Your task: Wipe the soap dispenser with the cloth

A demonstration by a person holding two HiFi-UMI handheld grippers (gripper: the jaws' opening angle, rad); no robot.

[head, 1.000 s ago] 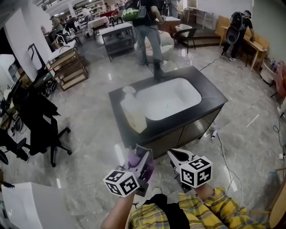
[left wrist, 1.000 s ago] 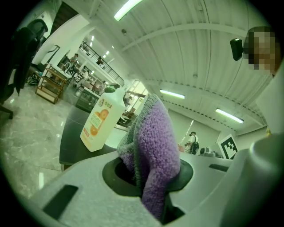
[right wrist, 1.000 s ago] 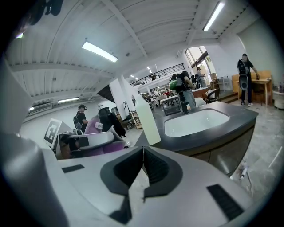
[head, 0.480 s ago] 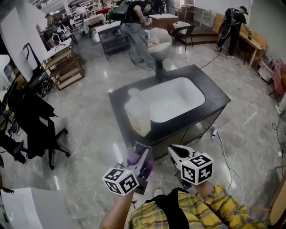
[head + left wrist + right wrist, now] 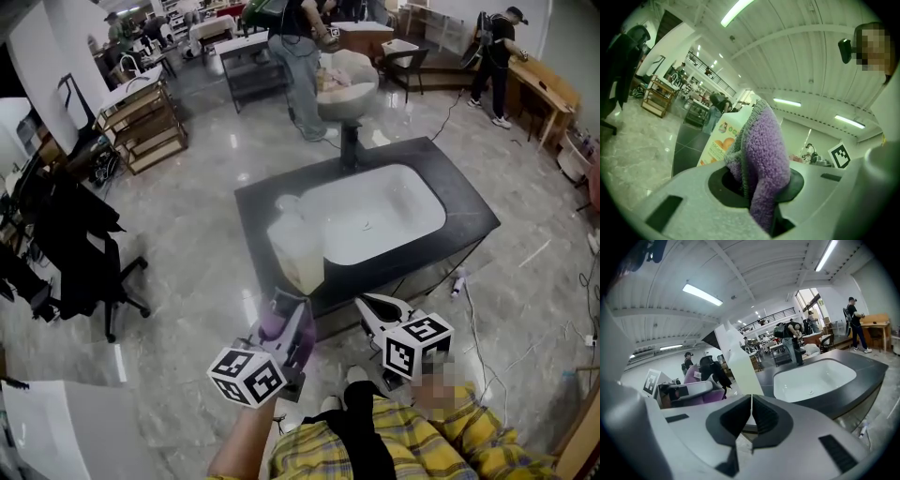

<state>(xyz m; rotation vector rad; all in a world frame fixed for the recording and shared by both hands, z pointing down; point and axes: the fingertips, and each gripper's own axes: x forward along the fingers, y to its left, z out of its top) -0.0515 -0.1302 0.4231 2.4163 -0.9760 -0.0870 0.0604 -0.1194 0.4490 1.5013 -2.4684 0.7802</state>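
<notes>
The soap dispenser (image 5: 298,246), a big white bottle with an orange label, stands on the dark counter (image 5: 469,202) left of the white basin (image 5: 375,216). Short of the counter's near edge, my left gripper (image 5: 291,317) is shut on a purple cloth (image 5: 277,324). In the left gripper view the cloth (image 5: 761,159) bulges out of the left gripper (image 5: 759,190) and hides most of the dispenser (image 5: 721,137) behind it. Beside it, my right gripper (image 5: 371,306) is shut and holds nothing. In the right gripper view the right gripper (image 5: 751,416) points at the counter, with the dispenser (image 5: 740,366) just above the jaws.
A black office chair (image 5: 80,253) stands at the left and wooden shelves (image 5: 141,127) lie beyond it. A person (image 5: 298,56) and a white pedestal seat (image 5: 345,82) are behind the counter. A cable (image 5: 473,328) trails over the glossy floor at the right.
Both grippers have moved forward towards the counter, which now lies closer and further right in the head view. The cloth stays in the left gripper. The person behind the counter has shifted.
</notes>
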